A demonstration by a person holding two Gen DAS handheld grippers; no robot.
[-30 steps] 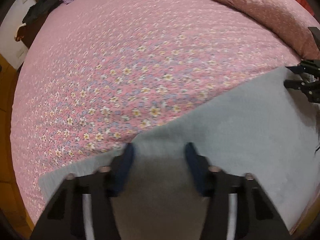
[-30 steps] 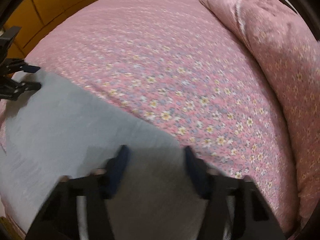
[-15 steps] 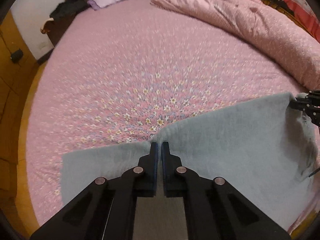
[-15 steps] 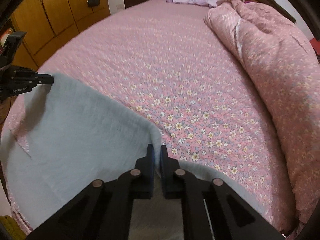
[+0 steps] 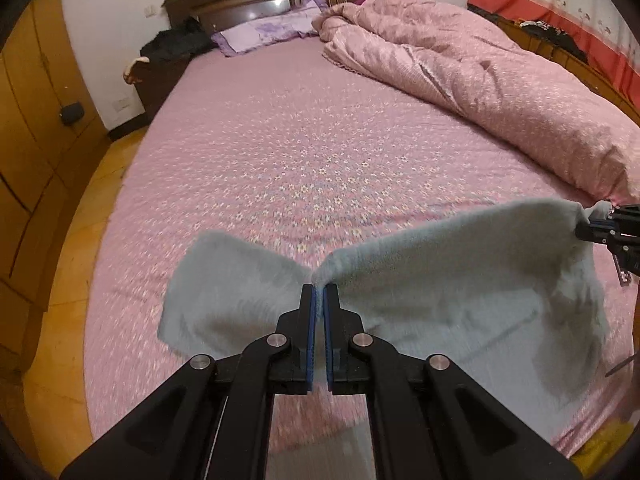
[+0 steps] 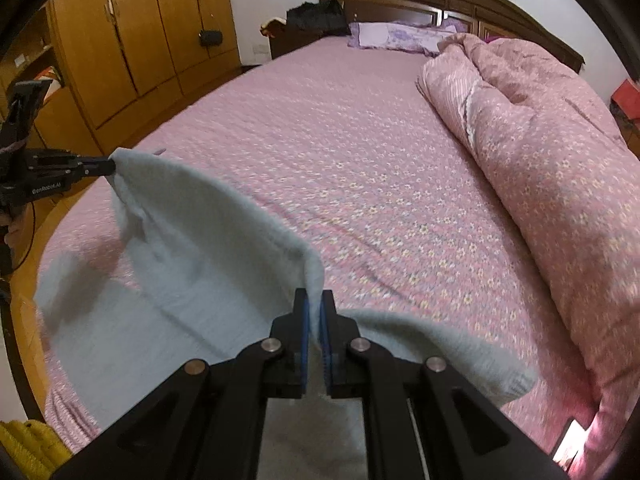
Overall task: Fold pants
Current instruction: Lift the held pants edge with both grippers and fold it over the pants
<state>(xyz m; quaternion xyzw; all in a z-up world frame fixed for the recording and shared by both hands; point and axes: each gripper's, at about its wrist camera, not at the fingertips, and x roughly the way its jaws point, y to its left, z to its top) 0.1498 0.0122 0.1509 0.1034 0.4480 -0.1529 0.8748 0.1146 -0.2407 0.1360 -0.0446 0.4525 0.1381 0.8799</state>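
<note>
Left wrist: both tools (image 5: 319, 294) (image 6: 314, 300) pinch fuzzy grey pants (image 5: 460, 276) above floral quilt (image 5: 320, 140).

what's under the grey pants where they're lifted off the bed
Under the raised grey pants only the pink floral bedsheet shows. Both the left gripper and right gripper pinch the edge. The sheet beneath the sagging middle is hidden by cloth.
</note>
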